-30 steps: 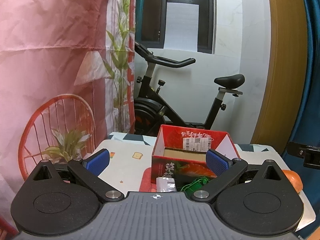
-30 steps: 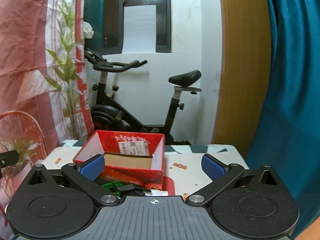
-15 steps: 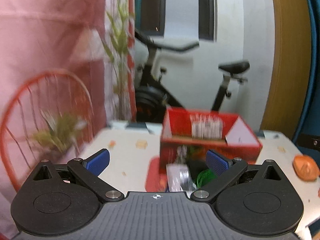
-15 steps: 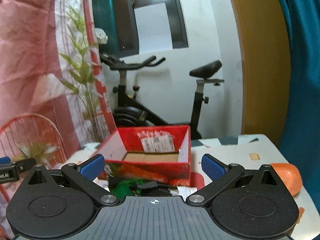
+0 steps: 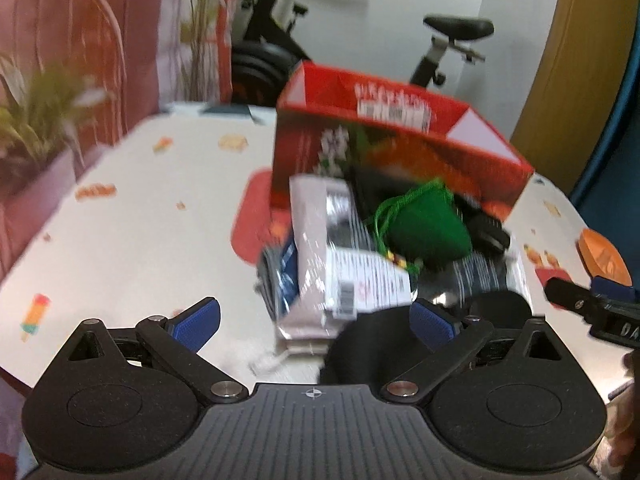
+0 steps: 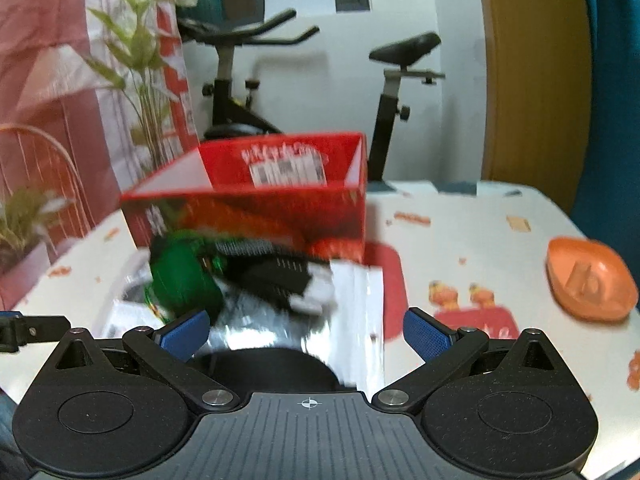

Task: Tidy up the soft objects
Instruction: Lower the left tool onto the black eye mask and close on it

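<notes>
Over the last second both cameras tipped down from the room toward the table (image 5: 132, 216). Red box (image 6: 256, 216) stands open at centre; the heap of soft objects lies against its near wall: silver packets (image 5: 352, 272), green pouch (image 5: 428, 228). Left gripper (image 5: 316, 320) and right gripper (image 6: 308, 334) gape wide, empty; picking appears imminent.

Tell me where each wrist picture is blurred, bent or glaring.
Left wrist view: the red box and the green pouch are smeared by motion, while the left gripper stays sharp; the yellow door frame bows from the fisheye. Right wrist view: the box and the silver packet are smeared, with glare on the packet; the right gripper is crisp.
</notes>
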Demonstrator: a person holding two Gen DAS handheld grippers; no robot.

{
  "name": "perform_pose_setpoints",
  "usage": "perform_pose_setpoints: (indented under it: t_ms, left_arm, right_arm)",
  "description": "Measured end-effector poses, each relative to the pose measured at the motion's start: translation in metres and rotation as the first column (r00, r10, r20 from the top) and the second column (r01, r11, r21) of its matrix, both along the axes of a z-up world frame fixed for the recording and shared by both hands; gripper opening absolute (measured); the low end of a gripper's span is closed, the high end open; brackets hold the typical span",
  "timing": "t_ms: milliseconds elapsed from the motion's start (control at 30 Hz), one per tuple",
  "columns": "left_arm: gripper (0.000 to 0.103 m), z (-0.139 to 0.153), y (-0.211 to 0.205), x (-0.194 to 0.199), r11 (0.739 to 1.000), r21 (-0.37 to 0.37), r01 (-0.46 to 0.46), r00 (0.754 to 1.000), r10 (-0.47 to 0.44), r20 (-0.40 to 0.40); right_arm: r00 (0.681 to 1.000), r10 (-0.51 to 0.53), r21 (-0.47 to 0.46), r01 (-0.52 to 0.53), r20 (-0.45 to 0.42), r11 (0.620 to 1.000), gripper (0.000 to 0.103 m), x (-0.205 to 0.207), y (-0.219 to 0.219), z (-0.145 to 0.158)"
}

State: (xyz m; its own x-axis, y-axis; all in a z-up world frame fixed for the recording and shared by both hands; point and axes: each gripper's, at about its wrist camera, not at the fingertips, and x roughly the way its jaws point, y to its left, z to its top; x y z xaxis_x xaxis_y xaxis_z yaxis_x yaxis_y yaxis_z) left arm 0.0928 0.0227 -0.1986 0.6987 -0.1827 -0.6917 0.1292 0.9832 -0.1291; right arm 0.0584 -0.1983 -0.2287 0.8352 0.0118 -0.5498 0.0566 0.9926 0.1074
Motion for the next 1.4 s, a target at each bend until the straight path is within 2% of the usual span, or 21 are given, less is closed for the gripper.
perform_pose_setpoints:
  t_ms: [133, 200, 367, 633, 767, 967, 1167, 1267, 1400]
  left_arm:
    - [0.097, -0.014, -0.004, 0.007, 1.000, -0.002, 0.019, 0.998, -0.019, -0.057]
    - [0.093, -0.021, -0.005, 0.009, 1.000, -0.009, 0.023, 0.997, -0.024, -0.079]
    - [0.090, -0.035, -0.005, 0.015, 0.999, -0.027, 0.032, 0.992, -0.036, -0.125]
    - [0.088, -0.053, -0.008, 0.023, 0.996, -0.068, 0.059, 0.973, -0.073, -0.218]
    - [0.087, -0.059, -0.007, 0.024, 0.995, -0.084, 0.058, 0.969, -0.076, -0.234]
    - [0.086, -0.061, -0.015, 0.024, 0.990, -0.095, 0.106, 0.966, -0.126, -0.227]
    - [0.076, -0.061, -0.022, 0.023, 0.986, -0.093, 0.139, 0.962, -0.157, -0.224]
    - [0.064, -0.060, -0.021, 0.024, 0.988, -0.086, 0.129, 0.964, -0.145, -0.222]
    - [0.052, -0.060, -0.012, 0.024, 0.989, -0.108, 0.098, 0.967, -0.121, -0.225]
  right_arm:
    - [0.999, 0.041, -0.032, -0.041, -0.019, 0.999, 0.102, 0.003, 0.000, -0.022]
    - [0.998, 0.058, -0.045, -0.059, -0.027, 0.997, 0.099, 0.003, 0.003, -0.030]
    - [0.994, 0.091, -0.028, -0.093, -0.059, 0.995, 0.096, 0.007, 0.005, -0.042]
    - [0.989, 0.092, 0.016, -0.091, -0.117, 0.996, 0.095, 0.015, 0.002, -0.055]
    - [0.983, 0.109, 0.036, -0.105, -0.145, 0.994, 0.088, 0.019, 0.002, -0.061]
    - [0.980, 0.126, 0.041, -0.121, -0.153, 0.992, 0.085, 0.021, 0.004, -0.064]
    - [0.974, 0.169, 0.029, -0.167, -0.153, 0.986, 0.078, 0.018, 0.011, -0.061]
    - [0.972, 0.183, 0.027, -0.181, -0.149, 0.983, 0.070, 0.017, 0.014, -0.059]
    - [0.971, 0.187, 0.048, -0.182, -0.147, 0.982, 0.056, 0.016, 0.012, -0.054]
